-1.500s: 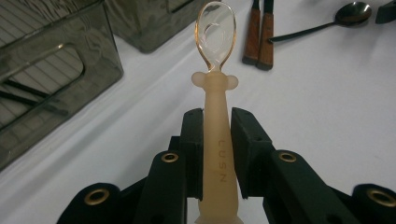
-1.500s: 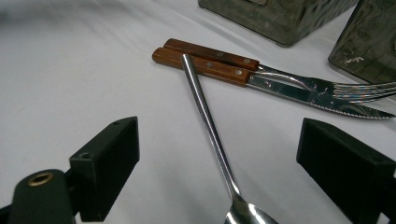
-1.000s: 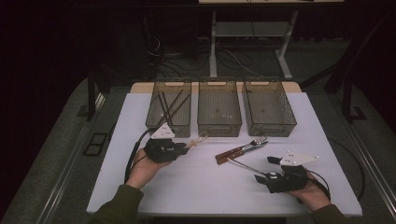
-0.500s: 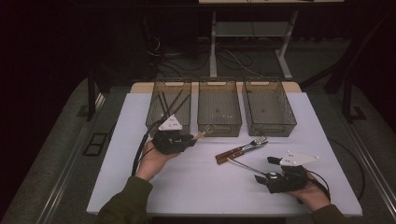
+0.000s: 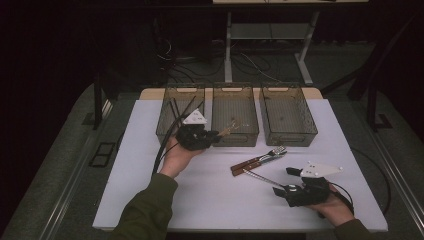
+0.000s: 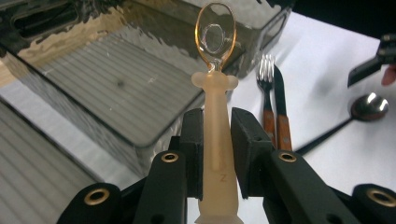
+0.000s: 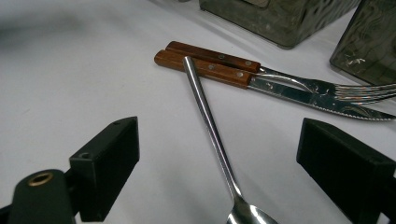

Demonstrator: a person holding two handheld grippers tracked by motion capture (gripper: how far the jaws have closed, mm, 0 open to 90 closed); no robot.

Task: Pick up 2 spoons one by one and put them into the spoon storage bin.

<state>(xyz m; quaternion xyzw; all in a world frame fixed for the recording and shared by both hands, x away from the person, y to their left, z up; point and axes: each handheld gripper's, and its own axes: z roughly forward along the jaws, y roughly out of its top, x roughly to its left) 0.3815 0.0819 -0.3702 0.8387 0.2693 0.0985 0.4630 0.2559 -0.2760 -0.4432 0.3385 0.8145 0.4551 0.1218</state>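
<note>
While palm-up at ten o'clock, left gripper (image 5: 216,136) clamped on translucent plastic spoon (image 6: 215,84) – bowl over middle bin (image 5: 235,116), right gripper (image 5: 281,181) jaws apart – steel spoon (image 7: 210,126) between.

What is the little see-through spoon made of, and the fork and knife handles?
The small spoon looks like plastic: its bowl is clear amber and its handle frosted and pale. The fork and knife handles look like brown wood with small metal rivets; their shiny ends look like steel.
</note>
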